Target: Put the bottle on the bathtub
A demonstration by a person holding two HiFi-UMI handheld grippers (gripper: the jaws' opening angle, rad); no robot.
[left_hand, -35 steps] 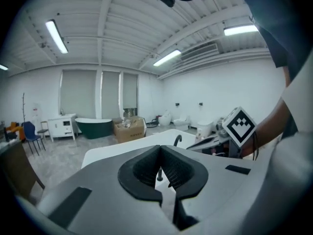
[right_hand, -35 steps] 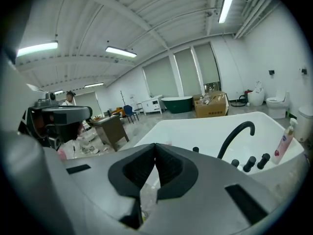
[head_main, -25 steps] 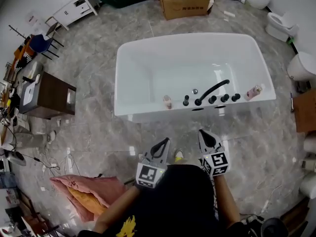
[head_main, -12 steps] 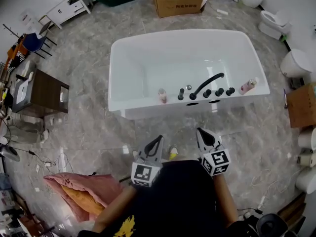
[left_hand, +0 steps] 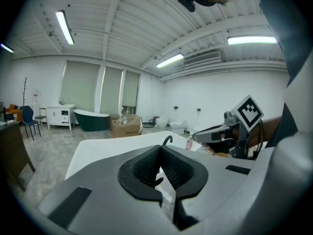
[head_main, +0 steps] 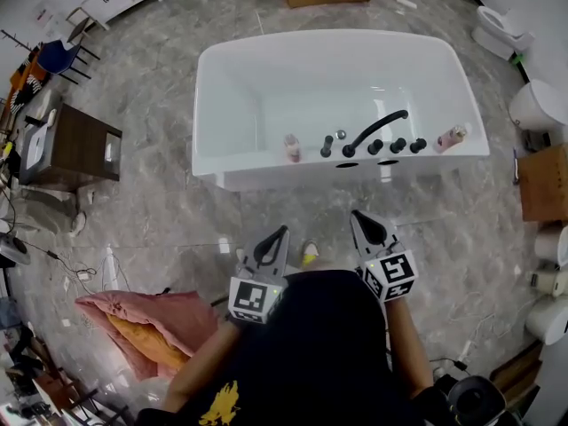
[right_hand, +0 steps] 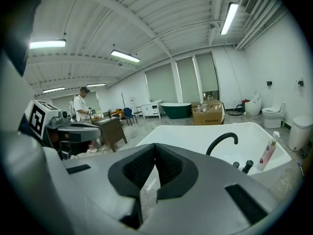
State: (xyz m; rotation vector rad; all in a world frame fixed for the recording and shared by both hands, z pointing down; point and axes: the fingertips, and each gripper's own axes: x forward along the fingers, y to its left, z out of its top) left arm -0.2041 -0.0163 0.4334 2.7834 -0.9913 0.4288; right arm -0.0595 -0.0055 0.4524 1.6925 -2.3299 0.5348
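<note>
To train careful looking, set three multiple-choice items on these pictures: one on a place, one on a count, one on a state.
1. Where on the tub is the faucet?
A near rim; B far rim; C left end.
2. How many pink bottles are on the rim?
A one; B two; C four.
3. How are the left gripper and right gripper?
A both shut, empty; B both wide open; C each holding a bottle.

Key:
1 A, the faucet rises from the rim nearest the grippers.
2 B, one is left of the knobs and one is right of them.
3 A, each gripper view shows the jaw tips meeting with nothing between.
</note>
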